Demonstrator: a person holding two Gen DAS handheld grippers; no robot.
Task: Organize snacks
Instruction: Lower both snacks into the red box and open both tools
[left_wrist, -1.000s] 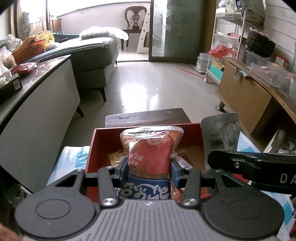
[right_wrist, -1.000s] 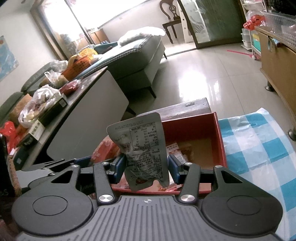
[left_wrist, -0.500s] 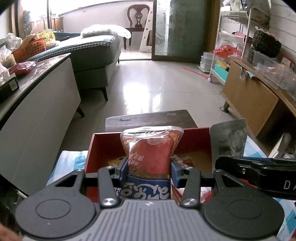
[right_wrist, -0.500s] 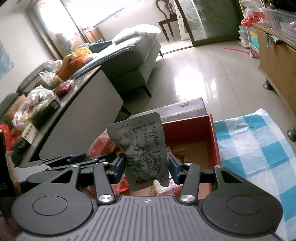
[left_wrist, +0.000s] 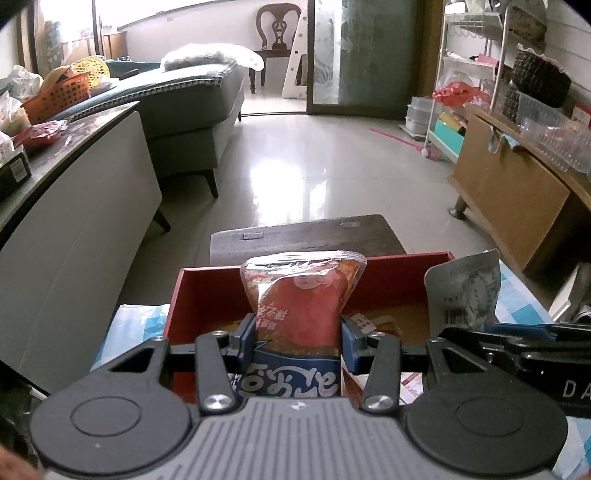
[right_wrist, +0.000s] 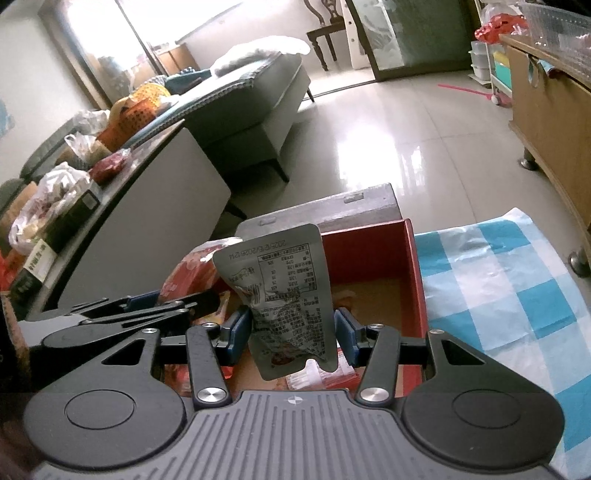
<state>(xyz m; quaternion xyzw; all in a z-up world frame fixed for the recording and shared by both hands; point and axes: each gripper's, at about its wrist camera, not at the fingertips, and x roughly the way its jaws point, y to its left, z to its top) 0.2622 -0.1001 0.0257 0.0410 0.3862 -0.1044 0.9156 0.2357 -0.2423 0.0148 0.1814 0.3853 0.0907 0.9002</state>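
In the left wrist view, the left gripper (left_wrist: 297, 334) sits low in the centre of the frame, its blue pads pressed against both sides of a red snack packet (left_wrist: 301, 302) that stands upright between them, clear seal at the top and a blue band with white lettering at its bottom. The packet hangs over the open red box (left_wrist: 207, 284), which fills the middle of the frame; flat wrappers lie on the box's brown floor. At the right edge of the same view the right gripper (left_wrist: 476, 328) reaches in from the side with a silver pouch (left_wrist: 463, 295) rising above it.

In the right wrist view, the right gripper (right_wrist: 293, 328) occupies the lower centre, its jaws nearly closed on the silver pouch (right_wrist: 284, 291), printed side toward the camera, the pouch tilted a little and held above the near part of the red box (right_wrist: 413, 266). The left gripper (right_wrist: 147, 299) and its red snack packet (right_wrist: 192, 273) show at centre left, just beside the pouch.

The box rests on a blue and white checked cloth (right_wrist: 517, 288) that spreads to the lower right. Behind the box stands a dark wooden stool (left_wrist: 306, 232). Further out, a grey sofa (left_wrist: 192, 110) lies at upper left and a wooden cabinet (left_wrist: 517, 192) at the right.
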